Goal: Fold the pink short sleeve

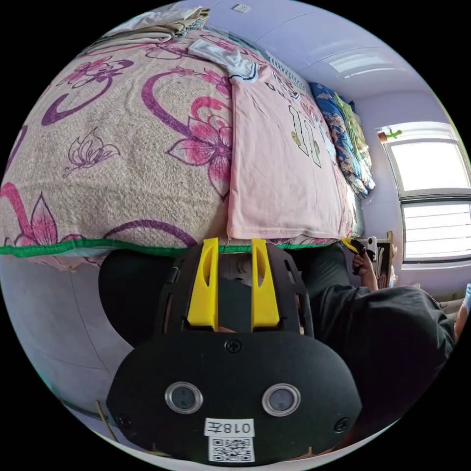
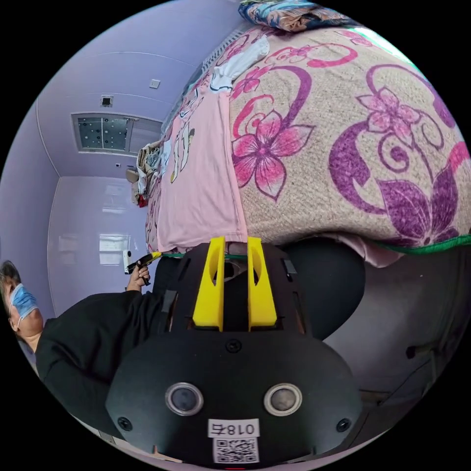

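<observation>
A: Shirt (image 1: 279, 167) lies flat on the bed (image 1: 122, 162), folded into a long strip, hem at the near edge.

B: And each hand-held gripper?

A: Left (image 1: 234, 245) and right (image 2: 235, 244) are both released, jaws parted, poised at the hem corners, holding nothing.

B: So the lengthwise fold looks next?

A: Likely: pinch both corners, carry the hem to the far collar.
</observation>
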Available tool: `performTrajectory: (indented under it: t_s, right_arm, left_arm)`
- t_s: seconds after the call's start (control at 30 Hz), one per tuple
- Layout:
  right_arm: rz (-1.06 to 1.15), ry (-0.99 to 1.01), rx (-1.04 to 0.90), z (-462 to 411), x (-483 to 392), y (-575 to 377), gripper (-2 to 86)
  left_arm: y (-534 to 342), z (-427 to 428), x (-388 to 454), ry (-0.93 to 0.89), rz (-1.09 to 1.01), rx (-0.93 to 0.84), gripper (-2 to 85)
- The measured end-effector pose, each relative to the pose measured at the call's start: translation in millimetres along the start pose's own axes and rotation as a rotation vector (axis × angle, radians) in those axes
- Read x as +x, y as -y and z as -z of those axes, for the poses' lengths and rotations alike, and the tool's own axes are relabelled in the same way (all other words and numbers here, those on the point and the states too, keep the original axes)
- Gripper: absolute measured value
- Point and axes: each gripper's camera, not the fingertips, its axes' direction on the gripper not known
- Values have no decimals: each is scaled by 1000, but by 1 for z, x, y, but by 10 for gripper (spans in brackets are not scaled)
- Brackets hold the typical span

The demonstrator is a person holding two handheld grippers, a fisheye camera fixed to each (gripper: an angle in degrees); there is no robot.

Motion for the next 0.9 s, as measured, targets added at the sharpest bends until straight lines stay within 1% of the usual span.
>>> performTrajectory:
  t_s: [0.03,0.1,0.13,0.17,0.2,0.23,0.3,0.37,0.4,0.47,0.53,0.67,0.9]
  right_arm:
    - [17,-3,31,13,-2,4,78]
    - [41,-3,131,37,-6,15,82]
    - [64,0,218,53,-10,27,83]
    - [92,8,288,65,-15,45,85]
    - [105,10,319,69,-17,56,87]
    - [116,6,378,75,-21,81,87]
    - [119,2,437,77,-25,124,88]
    - [67,-19,496,69,-22,184,89]
    - [45,-18,501,66,-19,199,89]
    - [-87,44,516,51,2,254,90]
    - [-193,96,507,39,20,287,91]
    - [-424,232,550,18,51,323,87]
    - [-489,239,650,13,53,331,66]
  left_arm:
    - [-5,1,-3,-9,2,10,110]
    - [-26,13,-13,-59,22,115,118]
    - [-32,16,-15,-82,27,152,118]
    - [-44,22,-21,-139,38,234,116]
    - [-55,27,-26,-194,53,321,112]
    - [-60,29,-28,-218,60,366,108]
    - [-82,30,-34,-287,87,520,98]
    - [-96,26,-34,-313,101,604,91]
    - [-105,21,-34,-322,107,640,87]
    - [-114,13,-33,-318,125,662,86]
    - [-122,4,-34,-298,151,666,85]
    - [-139,-16,-36,-264,194,696,82]
    - [-141,-56,-37,-256,189,697,78]
